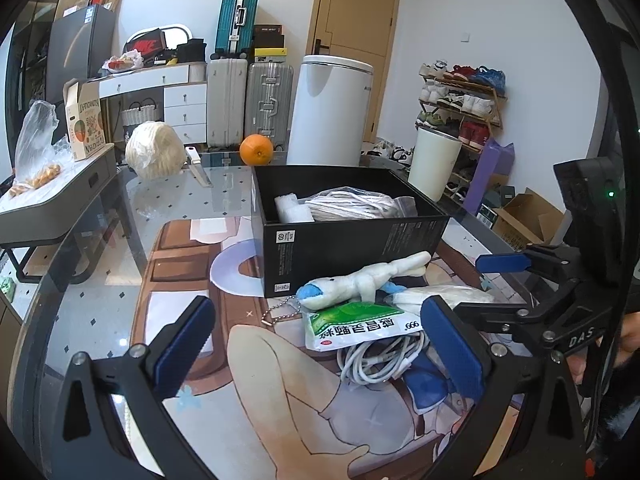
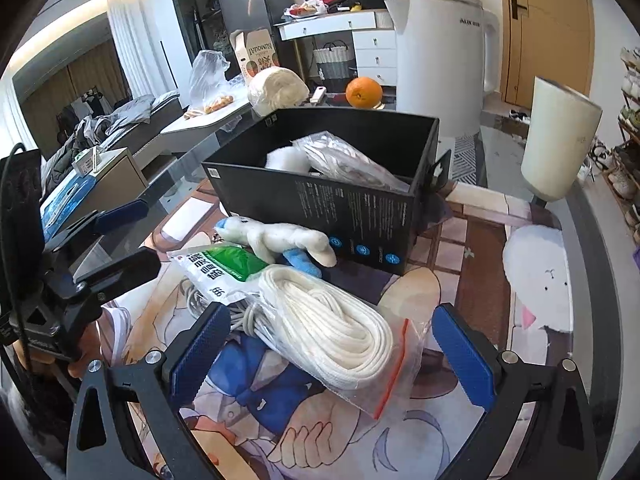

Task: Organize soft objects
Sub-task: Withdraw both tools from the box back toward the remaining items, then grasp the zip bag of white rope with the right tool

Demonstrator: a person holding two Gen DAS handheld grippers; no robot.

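Rope bag (image 2: 340, 332) lies between my spread right tongs (image 2: 332, 356), against the packet (image 2: 220, 272) and plush (image 2: 276, 240) before the box (image 2: 320, 196); left tongs (image 1: 320, 344) spread too.

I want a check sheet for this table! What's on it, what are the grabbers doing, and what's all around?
Surface: glass table under a cartoon mat.
Job's things: black box already holds a bagged rope and a white wad. Outside lie a plush shark, a green-and-white sachet and a second bagged rope.
Clutter: orange, white yarn ball, cream cup, white kettle.
Grippers: left gripper and right gripper, jaws open, empty.
Cables: white charging cable coiled under the sachet.
Surroundings: suitcases, shoe rack, door.
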